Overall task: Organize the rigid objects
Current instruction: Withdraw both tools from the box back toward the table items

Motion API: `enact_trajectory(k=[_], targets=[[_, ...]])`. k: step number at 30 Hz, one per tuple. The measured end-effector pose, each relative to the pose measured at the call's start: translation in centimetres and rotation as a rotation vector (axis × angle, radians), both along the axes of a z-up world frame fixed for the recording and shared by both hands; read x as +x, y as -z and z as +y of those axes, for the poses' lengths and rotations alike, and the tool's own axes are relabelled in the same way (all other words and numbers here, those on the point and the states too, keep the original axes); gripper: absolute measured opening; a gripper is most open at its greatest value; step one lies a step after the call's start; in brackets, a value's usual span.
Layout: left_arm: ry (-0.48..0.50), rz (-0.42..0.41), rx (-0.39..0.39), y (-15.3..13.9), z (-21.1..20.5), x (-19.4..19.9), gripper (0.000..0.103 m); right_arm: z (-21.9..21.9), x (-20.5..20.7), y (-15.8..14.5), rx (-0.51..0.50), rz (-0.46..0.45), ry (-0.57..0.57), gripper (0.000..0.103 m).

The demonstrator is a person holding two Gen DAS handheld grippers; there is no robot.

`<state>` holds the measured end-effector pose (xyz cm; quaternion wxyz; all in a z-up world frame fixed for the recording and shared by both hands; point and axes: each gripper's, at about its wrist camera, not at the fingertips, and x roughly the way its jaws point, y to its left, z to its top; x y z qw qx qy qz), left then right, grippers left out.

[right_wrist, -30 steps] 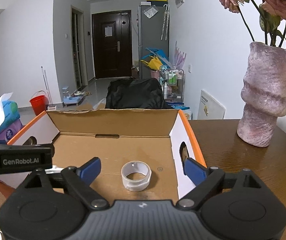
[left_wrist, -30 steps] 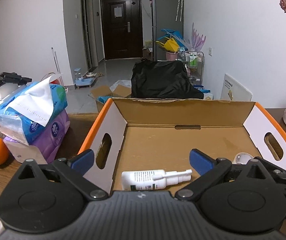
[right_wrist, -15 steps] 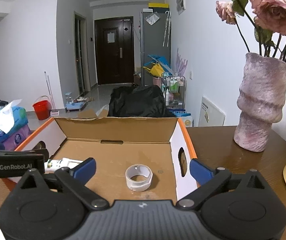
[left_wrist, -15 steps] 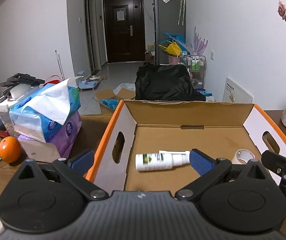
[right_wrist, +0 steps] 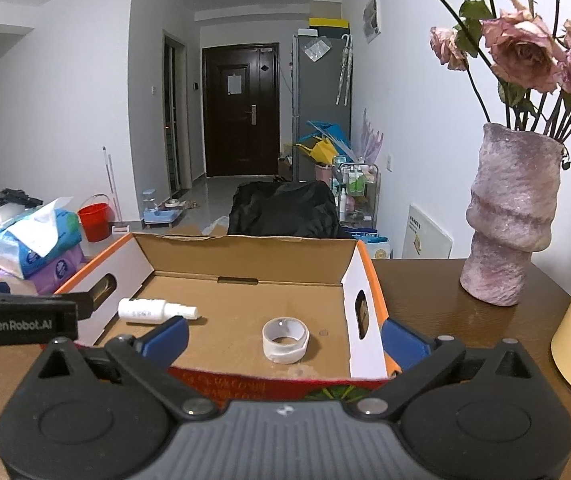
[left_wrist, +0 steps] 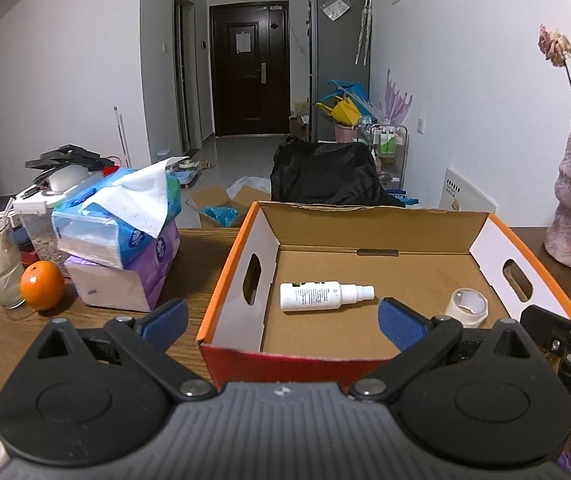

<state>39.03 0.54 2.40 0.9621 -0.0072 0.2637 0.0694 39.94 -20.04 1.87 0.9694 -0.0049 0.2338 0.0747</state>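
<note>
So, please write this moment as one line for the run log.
left gripper: open, empty | right gripper: jaws opening, empty | white spray bottle, clear tape roll: lying apart inside orange-edged cardboard box

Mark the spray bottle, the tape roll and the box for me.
spray bottle (left_wrist: 311,297), left wrist view, middle of its body
tape roll (right_wrist: 285,340), right wrist view, outer wall
box (left_wrist: 377,226), left wrist view, back wall

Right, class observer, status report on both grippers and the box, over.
Left gripper open, empty. Right gripper jaws opening, nothing between them. Spray bottle and tape roll lying in the cardboard box. Nothing in the way.
</note>
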Motion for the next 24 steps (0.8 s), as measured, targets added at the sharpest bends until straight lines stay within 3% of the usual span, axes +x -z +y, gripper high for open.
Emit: enact_trajectory(k=[24], targets=[[-0.005,-0.081,-0.023,0.2,0.6,-10.3,0.103,-1.2,-8.9,0.3,-0.028,-0.028,-0.041,0.103]])
